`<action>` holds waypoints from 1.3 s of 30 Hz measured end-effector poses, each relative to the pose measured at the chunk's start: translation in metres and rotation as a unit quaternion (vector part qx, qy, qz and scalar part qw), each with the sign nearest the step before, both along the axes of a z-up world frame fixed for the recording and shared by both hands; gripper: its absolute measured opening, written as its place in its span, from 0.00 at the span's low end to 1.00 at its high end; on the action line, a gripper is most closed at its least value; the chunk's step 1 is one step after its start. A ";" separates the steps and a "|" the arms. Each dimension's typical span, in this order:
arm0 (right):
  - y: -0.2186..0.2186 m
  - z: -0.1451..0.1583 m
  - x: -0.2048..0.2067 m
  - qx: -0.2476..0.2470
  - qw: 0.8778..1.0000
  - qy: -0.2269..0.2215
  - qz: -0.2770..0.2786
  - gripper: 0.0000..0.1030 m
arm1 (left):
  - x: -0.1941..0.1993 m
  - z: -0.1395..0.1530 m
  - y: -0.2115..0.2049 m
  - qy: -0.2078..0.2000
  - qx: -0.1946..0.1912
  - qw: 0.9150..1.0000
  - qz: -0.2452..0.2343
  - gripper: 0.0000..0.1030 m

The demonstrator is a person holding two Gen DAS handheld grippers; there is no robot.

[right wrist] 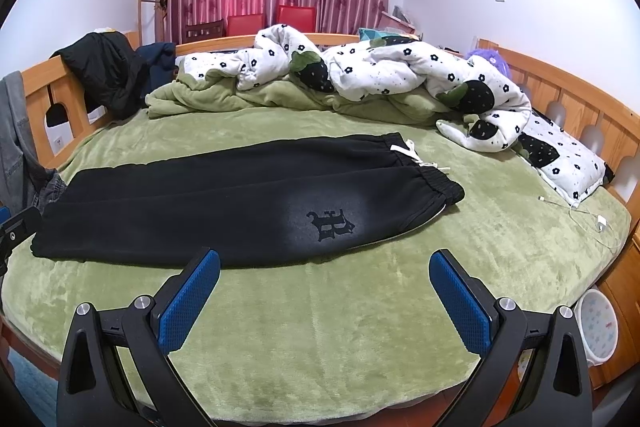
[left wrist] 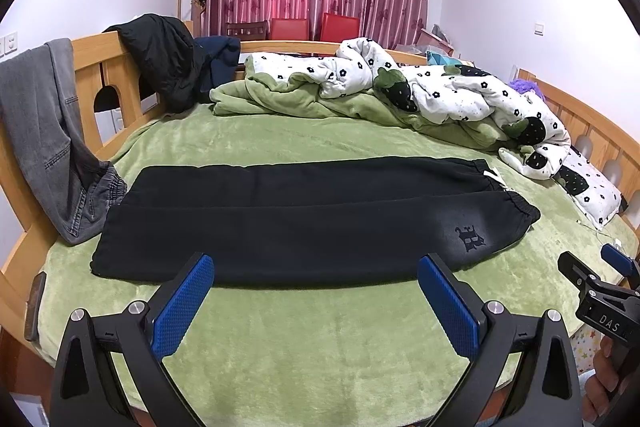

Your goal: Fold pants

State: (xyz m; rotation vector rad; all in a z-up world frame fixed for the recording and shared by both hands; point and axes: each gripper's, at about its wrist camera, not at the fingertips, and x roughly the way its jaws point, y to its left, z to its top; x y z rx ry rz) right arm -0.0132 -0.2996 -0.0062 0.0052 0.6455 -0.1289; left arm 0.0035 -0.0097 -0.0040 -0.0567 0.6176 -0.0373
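Black pants (left wrist: pixel 304 219) lie flat on the green bed cover (left wrist: pixel 320 327), folded lengthwise with one leg over the other, waistband at the right and hems at the left. A black emblem (right wrist: pixel 330 225) and a white drawstring (right wrist: pixel 412 157) show near the waist. My left gripper (left wrist: pixel 316 279) is open and empty, just in front of the pants' near edge. My right gripper (right wrist: pixel 324 277) is open and empty, in front of the emblem end. The right gripper also shows at the right edge of the left wrist view (left wrist: pixel 600 279).
A crumpled white and green duvet (right wrist: pixel 380 79) lies along the back of the bed. Grey jeans (left wrist: pixel 44 139) and a dark jacket (left wrist: pixel 164 59) hang over the wooden frame at the left. A white cable with charger (right wrist: pixel 588 219) and a pillow (right wrist: pixel 568 163) lie at the right.
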 end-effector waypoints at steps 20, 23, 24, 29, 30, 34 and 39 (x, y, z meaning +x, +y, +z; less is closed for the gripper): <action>0.001 0.000 0.000 -0.005 1.000 0.000 0.001 1.00 | -0.002 0.002 0.003 0.000 -0.010 1.000 0.001 1.00; 0.001 0.000 0.000 -0.006 1.000 0.000 0.001 1.00 | -0.002 0.002 0.004 0.001 -0.010 1.000 0.001 1.00; 0.001 0.000 0.000 -0.005 1.000 0.000 0.001 1.00 | -0.002 0.002 0.004 0.001 -0.010 1.000 0.000 1.00; 0.003 -0.001 0.000 -0.006 1.000 0.000 0.001 1.00 | -0.001 0.002 0.004 0.000 -0.010 1.000 0.001 1.00; 0.002 -0.001 0.000 -0.006 1.000 0.000 0.001 1.00 | -0.001 0.003 0.004 0.000 -0.010 1.000 0.001 1.00; 0.002 -0.001 0.000 -0.007 1.000 0.000 0.001 1.00 | -0.002 0.002 0.004 0.000 -0.011 1.000 0.001 1.00; 0.002 -0.001 0.000 -0.006 1.000 -0.001 0.002 1.00 | -0.002 0.003 0.003 -0.001 -0.012 1.000 0.000 1.00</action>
